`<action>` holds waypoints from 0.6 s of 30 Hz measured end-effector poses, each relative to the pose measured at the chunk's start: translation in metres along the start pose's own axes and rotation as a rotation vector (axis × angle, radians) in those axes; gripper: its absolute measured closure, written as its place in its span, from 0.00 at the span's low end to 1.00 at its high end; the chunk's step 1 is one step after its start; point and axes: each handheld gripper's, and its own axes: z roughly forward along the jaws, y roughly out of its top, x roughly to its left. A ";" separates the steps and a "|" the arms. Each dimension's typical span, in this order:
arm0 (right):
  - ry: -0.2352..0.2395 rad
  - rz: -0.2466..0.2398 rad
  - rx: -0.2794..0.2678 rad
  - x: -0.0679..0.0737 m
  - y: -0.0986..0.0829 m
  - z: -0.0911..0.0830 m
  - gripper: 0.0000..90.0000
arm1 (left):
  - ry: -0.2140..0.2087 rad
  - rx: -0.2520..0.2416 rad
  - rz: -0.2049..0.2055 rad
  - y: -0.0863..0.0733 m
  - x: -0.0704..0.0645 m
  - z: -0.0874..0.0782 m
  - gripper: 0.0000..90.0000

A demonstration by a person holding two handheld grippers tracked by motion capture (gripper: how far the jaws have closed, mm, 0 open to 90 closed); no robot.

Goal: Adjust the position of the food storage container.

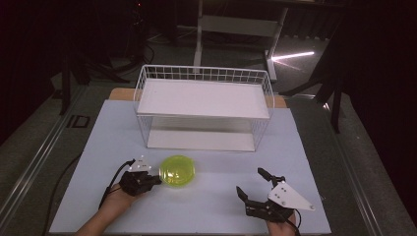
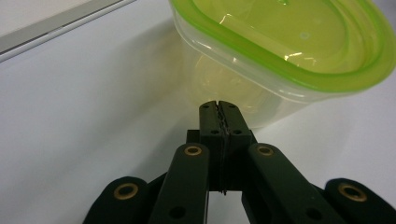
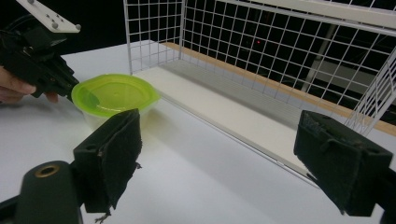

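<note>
Green-lidded, the clear plastic container (image 1: 177,170) sits near the table's (image 1: 206,196) front left, before the white wire rack (image 1: 204,105); the left gripper (image 1: 156,180) touches its side, perhaps to nudge it. Left gripper view: jaws pressed together, gripping nothing, tips against the container (image 2: 280,51) wall. Right gripper view: the right gripper (image 3: 233,163) hangs with jaws spread wide, apparently in reserve, well apart from the container (image 3: 114,98).
</note>
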 end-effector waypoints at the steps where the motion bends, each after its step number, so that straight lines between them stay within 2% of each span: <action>1: -0.001 0.003 0.000 0.000 0.000 0.000 0.17 | 0.001 -0.007 -0.008 0.000 0.001 -0.002 1.00; 4: 0.003 0.011 0.001 -0.001 0.000 0.000 0.17 | 0.011 -0.029 -0.028 -0.001 0.004 -0.011 1.00; 6: 0.003 0.011 0.001 -0.001 0.000 0.001 0.17 | 0.023 -0.029 -0.024 -0.001 0.006 -0.015 1.00; 8: 0.006 0.013 0.004 -0.001 0.000 0.002 0.17 | 0.014 -0.031 -0.036 0.000 0.007 -0.015 1.00; 10: 0.008 0.010 0.008 0.000 0.000 0.002 0.17 | 0.007 -0.015 -0.019 0.002 0.006 -0.012 1.00; 18: 0.009 0.031 -0.002 -0.003 -0.001 0.000 0.17 | -0.019 0.007 -0.028 0.016 0.001 0.008 1.00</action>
